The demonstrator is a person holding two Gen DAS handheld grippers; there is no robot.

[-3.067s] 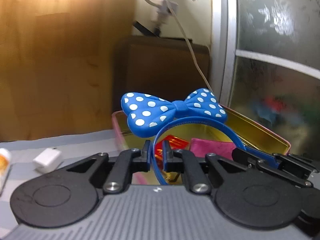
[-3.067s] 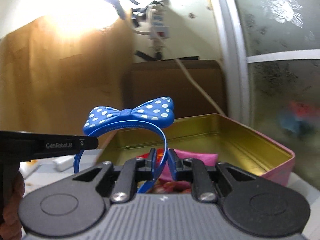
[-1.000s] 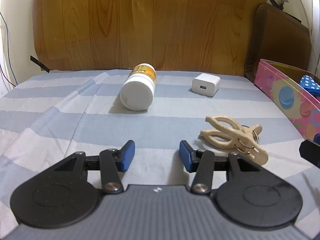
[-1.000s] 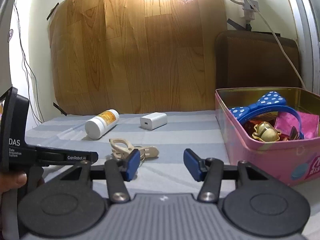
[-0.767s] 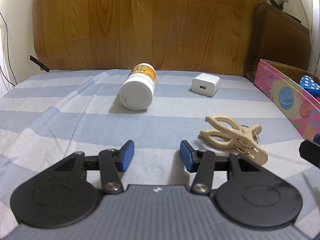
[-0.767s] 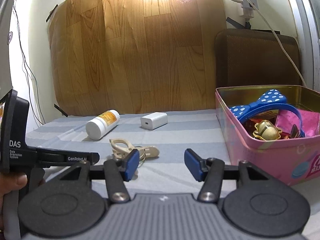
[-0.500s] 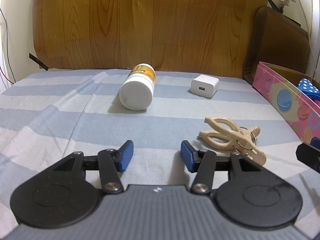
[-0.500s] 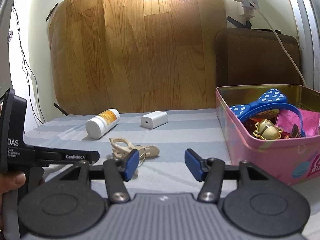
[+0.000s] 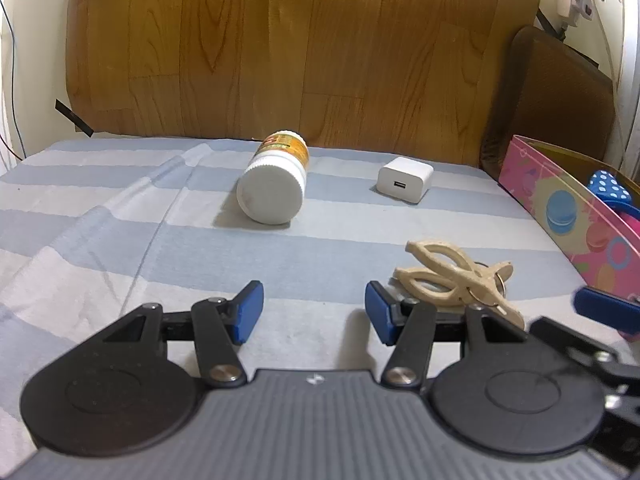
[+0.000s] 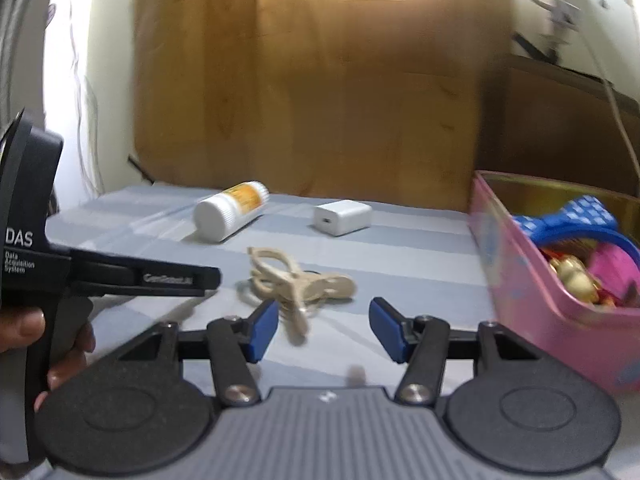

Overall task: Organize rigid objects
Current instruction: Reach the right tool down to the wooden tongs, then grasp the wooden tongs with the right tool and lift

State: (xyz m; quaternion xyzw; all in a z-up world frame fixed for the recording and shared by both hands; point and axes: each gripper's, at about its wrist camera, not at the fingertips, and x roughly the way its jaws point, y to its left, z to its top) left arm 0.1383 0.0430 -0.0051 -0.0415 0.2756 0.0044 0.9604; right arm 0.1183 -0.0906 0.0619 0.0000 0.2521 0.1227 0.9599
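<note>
both tools [image 9: 314, 312] [image 10: 323, 331] wide open, empty, above clips [image 9: 452, 276].

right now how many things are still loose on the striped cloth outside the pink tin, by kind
white plastic bottle with orange label, lying on its side: 1
white square usb charger block: 1
beige plastic clothes pegs, overlapping in a pile: looks like 2, count uncertain
total: about 4 loose things outside the pink metal tin
</note>
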